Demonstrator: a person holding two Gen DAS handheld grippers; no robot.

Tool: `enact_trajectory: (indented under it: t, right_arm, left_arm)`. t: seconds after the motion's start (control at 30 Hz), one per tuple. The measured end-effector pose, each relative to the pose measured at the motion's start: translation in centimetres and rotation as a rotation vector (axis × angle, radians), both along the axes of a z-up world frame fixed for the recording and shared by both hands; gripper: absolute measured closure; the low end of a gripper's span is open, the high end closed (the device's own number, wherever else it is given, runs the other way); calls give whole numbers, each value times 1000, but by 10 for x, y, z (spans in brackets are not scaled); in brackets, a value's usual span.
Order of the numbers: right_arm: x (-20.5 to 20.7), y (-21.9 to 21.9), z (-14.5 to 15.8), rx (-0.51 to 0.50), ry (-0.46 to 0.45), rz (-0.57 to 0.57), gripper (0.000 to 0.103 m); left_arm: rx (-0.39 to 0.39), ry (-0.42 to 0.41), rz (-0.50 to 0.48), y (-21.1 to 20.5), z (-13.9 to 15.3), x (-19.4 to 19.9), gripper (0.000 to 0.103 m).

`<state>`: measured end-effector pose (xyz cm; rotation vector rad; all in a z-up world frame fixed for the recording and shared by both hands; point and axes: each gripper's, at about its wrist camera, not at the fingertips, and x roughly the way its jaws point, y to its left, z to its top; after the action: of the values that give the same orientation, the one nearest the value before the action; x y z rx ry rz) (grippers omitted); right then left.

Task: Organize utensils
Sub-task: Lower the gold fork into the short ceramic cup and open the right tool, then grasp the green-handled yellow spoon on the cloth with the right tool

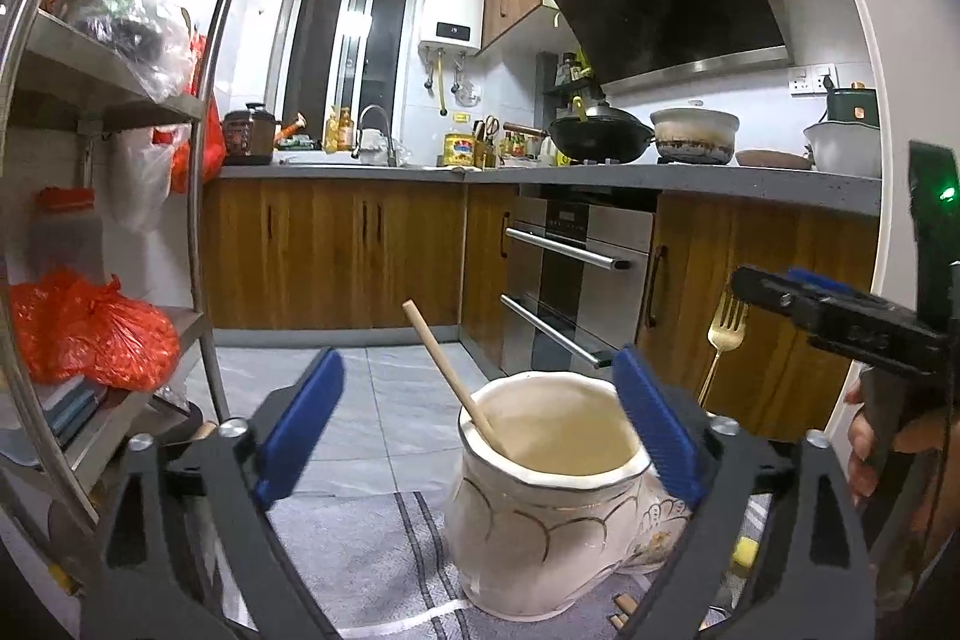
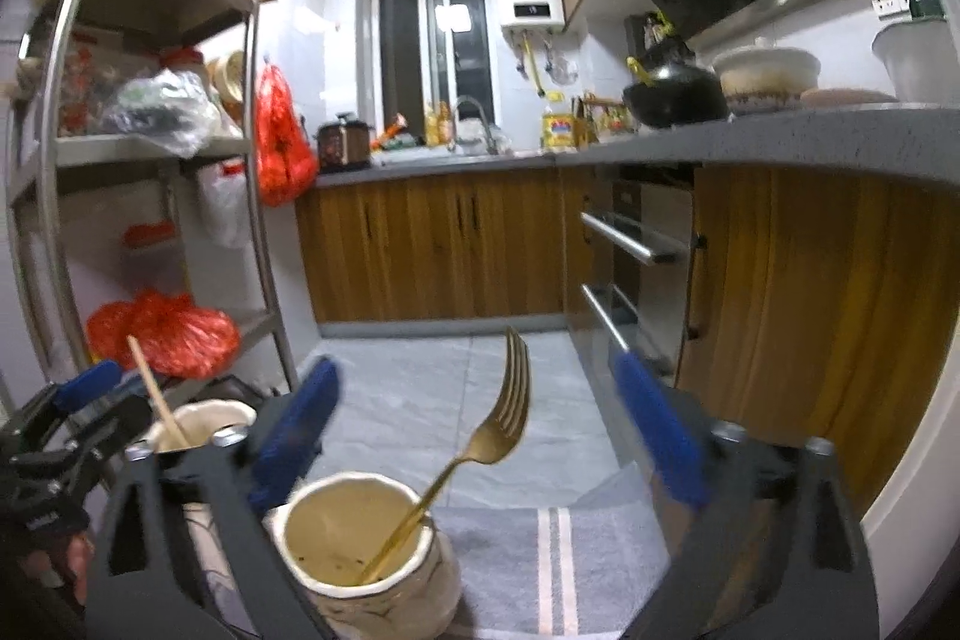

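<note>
In the left wrist view, a steel shelf rack with red bags fills the left edge. At bottom centre the left gripper stands with its blue pads wide apart, gripping nothing. Between them, nearer the right pad, a white gold-trimmed jar sits on a grey striped cloth, and a wooden stick leans in it toward the upper left. At right a gold fork stands tines up, beside the right gripper.

In the right wrist view, the stick's jar shows at lower left beside the left gripper's blue tip. The right gripper's jaws span the bottom centre, open and empty. Between them, close to the left pad, a second white jar holds the fork, its tines leaning to the upper right and touching neither pad.
</note>
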<state>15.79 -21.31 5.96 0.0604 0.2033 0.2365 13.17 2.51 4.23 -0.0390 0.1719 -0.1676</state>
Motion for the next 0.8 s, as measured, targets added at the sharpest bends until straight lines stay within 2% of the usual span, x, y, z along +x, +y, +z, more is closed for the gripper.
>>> enact_trajectory:
  t: [0.03, 0.23, 0.4, 0.63, 0.8]
  right_arm:
    - [-2, 0, 2, 1, -8, 0, 5]
    - [-25, -2, 14, 15, -58, 6, 5]
    - [-40, -7, 15, 43, -40, 28, 5]
    - [-65, -12, -1, -15, -2, 40, 5]
    - [-81, -18, -15, -61, 27, 23, 5]
  left_arm:
    - [2, 1, 2, -1, 1, -2, 6]
    - [13, 20, 19, -4, 7, -22, 6]
    - [12, 17, 28, -5, 11, -46, 6]
    - [4, 25, 13, -8, 11, -74, 6]
    - [24, 50, 3, -16, 2, -86, 6]
